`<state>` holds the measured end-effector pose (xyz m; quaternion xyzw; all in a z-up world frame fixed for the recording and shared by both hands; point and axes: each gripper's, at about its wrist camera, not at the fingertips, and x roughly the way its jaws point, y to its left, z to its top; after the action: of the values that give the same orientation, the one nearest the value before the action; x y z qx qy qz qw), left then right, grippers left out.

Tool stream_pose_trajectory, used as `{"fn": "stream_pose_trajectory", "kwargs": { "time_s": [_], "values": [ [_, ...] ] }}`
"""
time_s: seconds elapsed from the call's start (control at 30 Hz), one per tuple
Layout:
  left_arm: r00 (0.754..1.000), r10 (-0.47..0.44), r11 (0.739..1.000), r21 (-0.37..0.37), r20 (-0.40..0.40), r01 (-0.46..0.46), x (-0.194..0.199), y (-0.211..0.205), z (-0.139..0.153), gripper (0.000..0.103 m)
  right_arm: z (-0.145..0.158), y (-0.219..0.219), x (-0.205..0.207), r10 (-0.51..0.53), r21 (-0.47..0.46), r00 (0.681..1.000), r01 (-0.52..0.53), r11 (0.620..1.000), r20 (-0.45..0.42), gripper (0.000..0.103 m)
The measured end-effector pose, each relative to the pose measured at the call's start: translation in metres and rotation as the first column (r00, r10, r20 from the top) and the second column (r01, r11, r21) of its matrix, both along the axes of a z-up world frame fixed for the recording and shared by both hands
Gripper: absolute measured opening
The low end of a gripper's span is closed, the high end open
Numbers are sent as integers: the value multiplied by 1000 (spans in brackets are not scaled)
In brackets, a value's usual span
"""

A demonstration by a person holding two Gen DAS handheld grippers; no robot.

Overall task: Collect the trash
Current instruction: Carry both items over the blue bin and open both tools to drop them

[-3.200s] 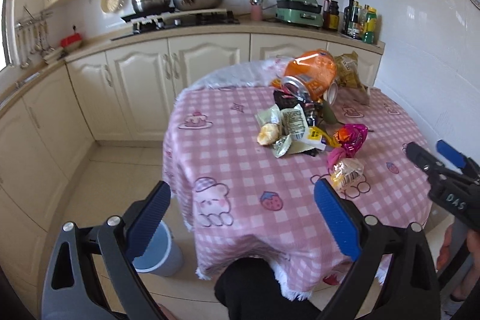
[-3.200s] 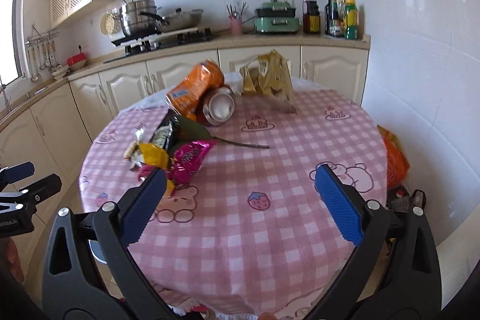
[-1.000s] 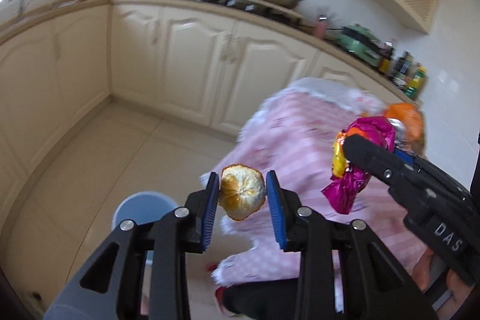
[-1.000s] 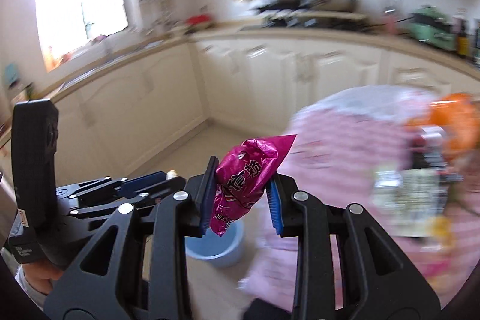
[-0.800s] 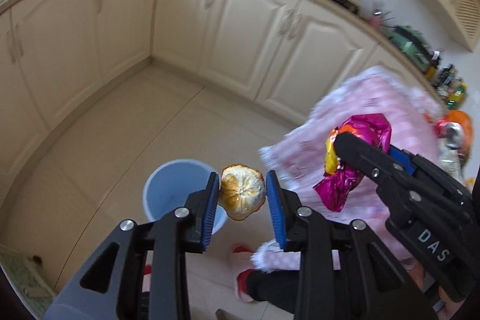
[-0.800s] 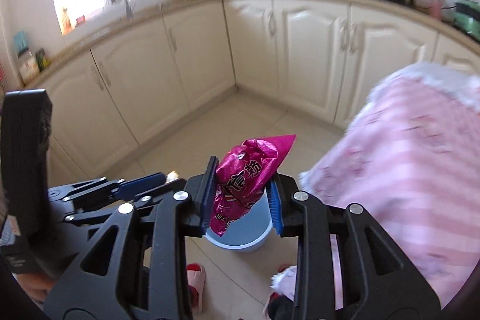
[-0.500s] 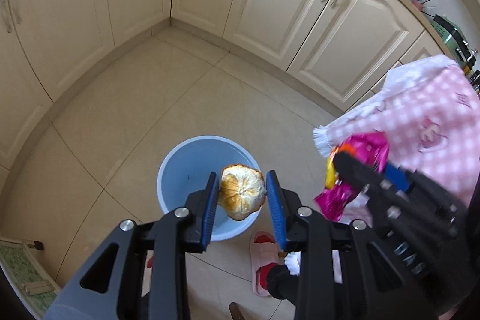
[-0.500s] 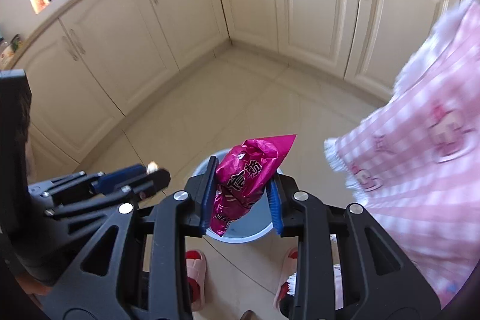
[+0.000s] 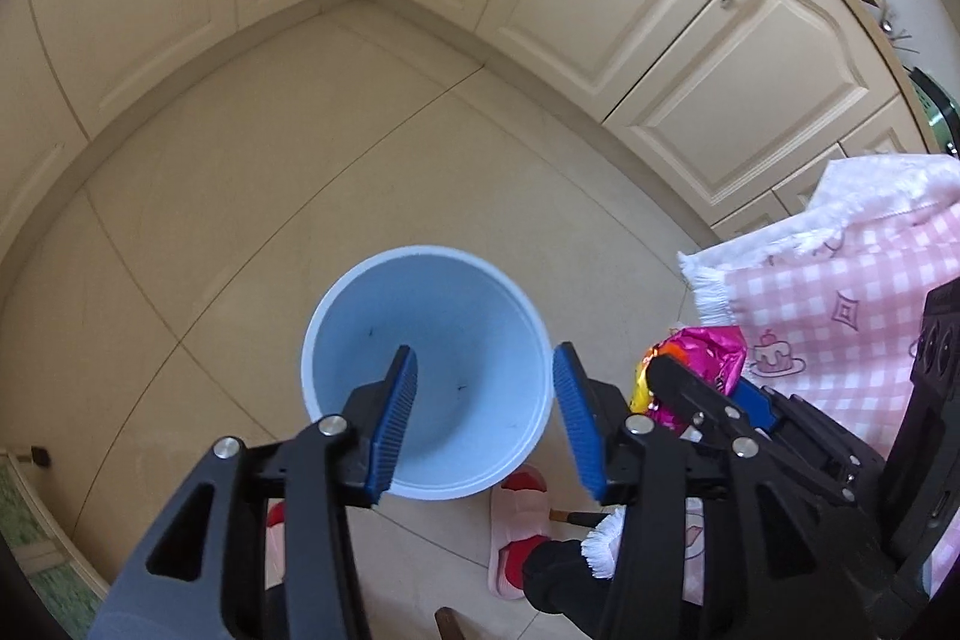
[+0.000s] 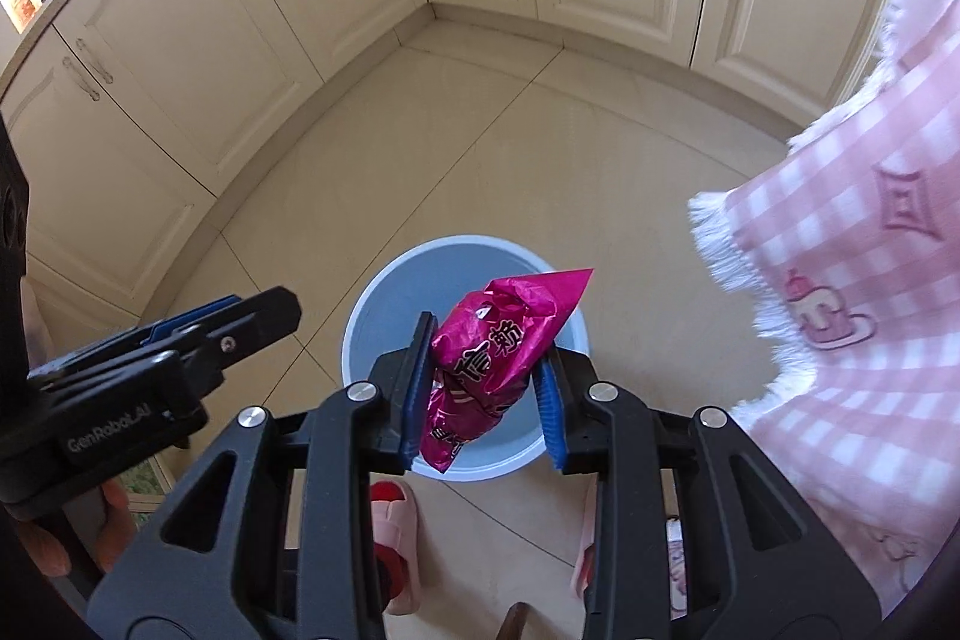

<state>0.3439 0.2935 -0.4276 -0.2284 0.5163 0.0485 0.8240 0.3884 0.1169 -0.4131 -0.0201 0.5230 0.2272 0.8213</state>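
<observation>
While the left gripper hangs over the pale blue bin at the lower middle of its frame, its jaws have just been opening and now stand moderately apart with nothing between them; no peel or other scrap can be made out against the bin's floor. At the lower middle of the right wrist view the right gripper has its blue pads clamped on the crumpled magenta wrapper, which hangs over the near part of the same bin, the wrapper's pointed corner reaching toward the rim at centre right. To drop it cleanly I would bring that gripper a little further over the bin's centre, keep it pointing steeply down, then part the jaws fully so the foil cannot cling to a pad. Fringed pink checked tablecloth hangs at the right, close enough to snag. Printed on the wrapper are dark Chinese characters, only partly legible; the left gripper's body, at the left of that view, reads "GenRobot.AI"
</observation>
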Motion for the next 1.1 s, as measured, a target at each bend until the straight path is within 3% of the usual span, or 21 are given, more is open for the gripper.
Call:
{"fn": "stream_pose_trajectory", "kwargs": {
  "time_s": [0.17, 0.4, 0.47, 0.5, 0.7, 0.87, 1.0, 1.1],
  "values": [
    [999, 46, 998, 37, -18, -45, -5, 14, -5, 48, -8, 12, 6, 6, 7, 1000, -6, 1000, -13, 32],
    [998, 61, 998, 15, -19, -61, -7, 23, -4, 48, -7, 25, 13, 12, 12, 1000, -12, 1000, 0, 32],
    [998, 60, 998, 15, -18, -60, -8, 25, -3, 48, -4, 25, 11, 11, 13, 1000, -11, 1000, 9, 39],
    [998, 61, 998, 13, -18, -61, -9, 25, -3, 48, -2, 25, 11, 10, 14, 1000, -10, 1000, 16, 47],
    [998, 68, 998, 7, -11, -67, -16, 23, 4, 48, 14, 23, 5, 16, 3, 998, -16, 1000, 59, 47],
    [998, 46, 998, 37, 34, -47, -28, 13, 31, 48, 53, 1, -13, -7, -7, 991, 8, 1000, 136, 47],
    [994, 5, 997, 76, 111, -14, -42, -12, 76, 48, 96, -21, -40, -23, -13, 972, 27, 1000, 234, 47],
    [981, -34, 996, 82, 192, 18, -62, -39, 118, 49, 143, -49, -69, -51, -15, 941, 60, 998, 336, 47]
  ]
}}
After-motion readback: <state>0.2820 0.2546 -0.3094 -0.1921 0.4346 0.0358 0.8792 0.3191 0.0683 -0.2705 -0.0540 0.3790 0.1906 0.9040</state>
